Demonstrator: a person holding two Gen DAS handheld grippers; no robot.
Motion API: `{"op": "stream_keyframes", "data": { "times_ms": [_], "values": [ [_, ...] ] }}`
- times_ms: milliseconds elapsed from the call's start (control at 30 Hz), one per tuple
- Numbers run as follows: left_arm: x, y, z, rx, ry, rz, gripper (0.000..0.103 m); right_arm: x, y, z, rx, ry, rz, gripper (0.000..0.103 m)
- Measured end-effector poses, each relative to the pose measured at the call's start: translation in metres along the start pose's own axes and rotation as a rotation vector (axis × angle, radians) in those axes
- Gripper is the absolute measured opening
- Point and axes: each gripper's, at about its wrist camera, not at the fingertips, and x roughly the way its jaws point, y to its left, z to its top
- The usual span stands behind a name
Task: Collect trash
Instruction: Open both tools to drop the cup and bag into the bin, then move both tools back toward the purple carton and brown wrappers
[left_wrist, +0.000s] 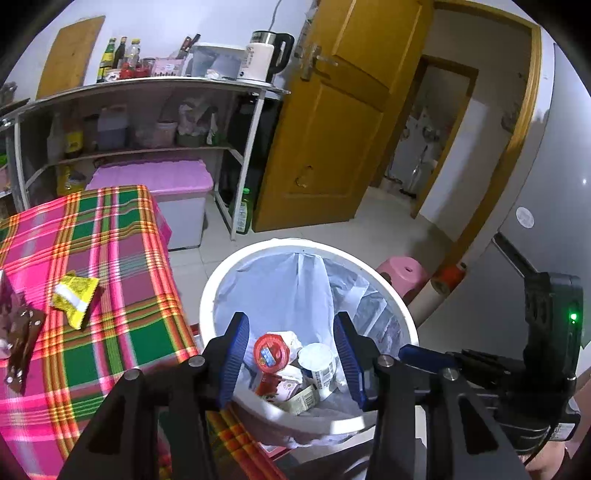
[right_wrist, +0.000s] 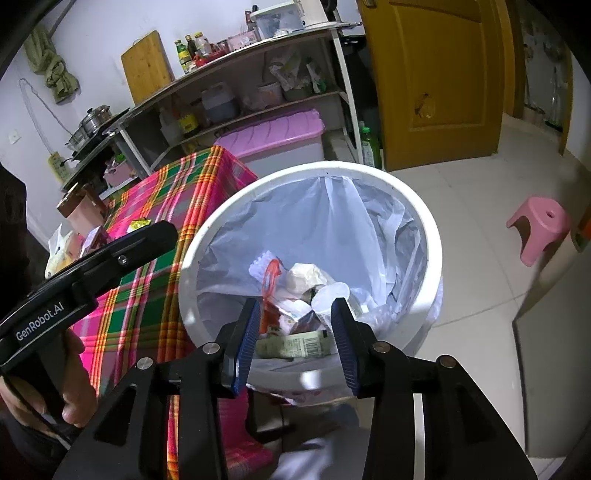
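**Emptying both grippers over the bin**

On the checked table (left_wrist: 110, 258), a yellow wrapper (left_wrist: 75, 297) and a brown wrapper (left_wrist: 22, 332) are still waiting. The left gripper (left_wrist: 291, 354) is hanging half open and empty over the lined bin (left_wrist: 221, 280), as is the right gripper (right_wrist: 295, 339). Best to be confirming nothing clings to the pads, then lifting clear of the rim.

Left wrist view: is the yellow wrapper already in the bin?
No, the yellow wrapper lies on the plaid tablecloth, outside the white bin.
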Motion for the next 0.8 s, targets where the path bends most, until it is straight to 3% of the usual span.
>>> {"op": "stream_keyframes", "data": {
  "times_ms": [800],
  "values": [
    [-0.088, 0.047, -0.044, -0.068, -0.072, 0.168, 0.047, -0.015, 0.081, -0.020, -0.149, -0.028, 0.163, 0.041]
  ]
}}
